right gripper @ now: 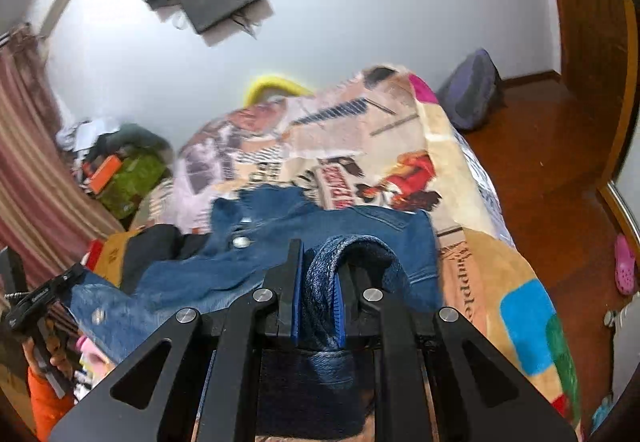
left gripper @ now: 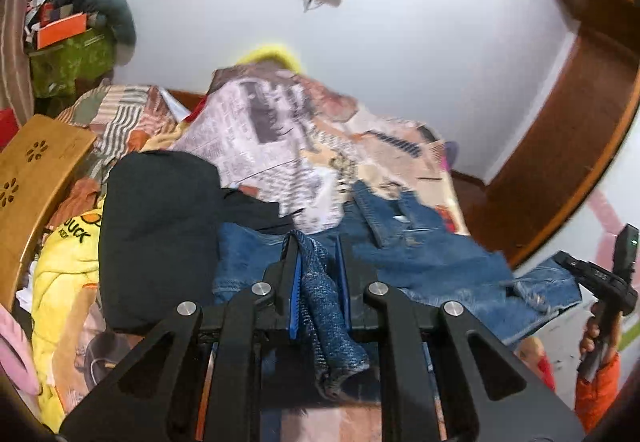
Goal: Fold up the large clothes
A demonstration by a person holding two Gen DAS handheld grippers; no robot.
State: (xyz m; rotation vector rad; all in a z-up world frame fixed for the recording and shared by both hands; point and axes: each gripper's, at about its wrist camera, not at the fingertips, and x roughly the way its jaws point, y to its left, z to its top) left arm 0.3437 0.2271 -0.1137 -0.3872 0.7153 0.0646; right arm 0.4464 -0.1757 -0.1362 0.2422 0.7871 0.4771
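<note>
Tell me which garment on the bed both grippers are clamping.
The blue denim jacket: left gripper and right gripper pinch it; the black garment and yellow garment lie untouched.

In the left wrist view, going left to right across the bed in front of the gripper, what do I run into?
Wooden board → yellow garment → black garment → left gripper clamped on the denim jacket → right gripper holding the jacket's far end.

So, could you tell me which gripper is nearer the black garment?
Left. The left gripper holds denim right beside the black garment; the right gripper is farther along the denim jacket.
</note>
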